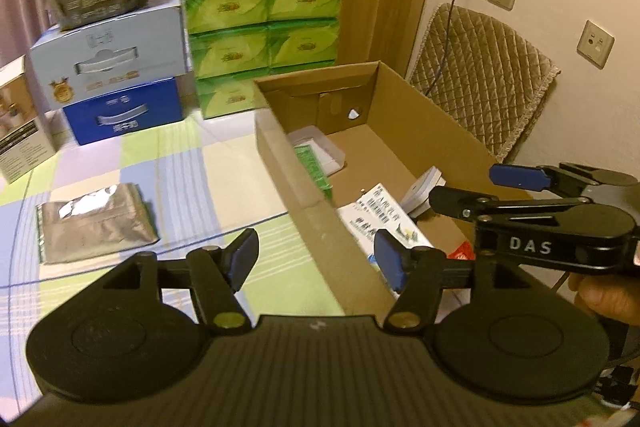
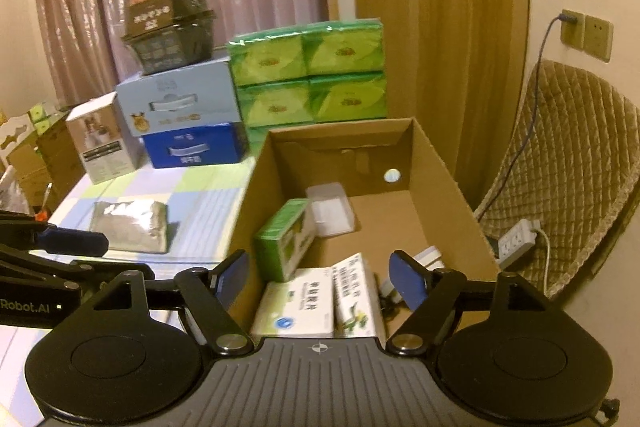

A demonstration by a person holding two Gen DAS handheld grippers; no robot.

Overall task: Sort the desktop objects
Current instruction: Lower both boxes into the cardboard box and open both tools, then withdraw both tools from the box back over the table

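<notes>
both hand-held grippers (image 1: 316, 259) (image 2: 320, 279) gape empty over one carton (image 2: 440, 163) holding three boxes (image 2: 296, 307).

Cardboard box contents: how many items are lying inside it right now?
5 visible in the cardboard box: clear plastic case at the back, green box left, two white medicine boxes nearest, white object right. More may be hidden.

Both wrist views look steeply down along their fingers, close above the cardboard box (image 1: 400, 131) (image 2: 436, 187) at twelve o'clock, which they share.
</notes>
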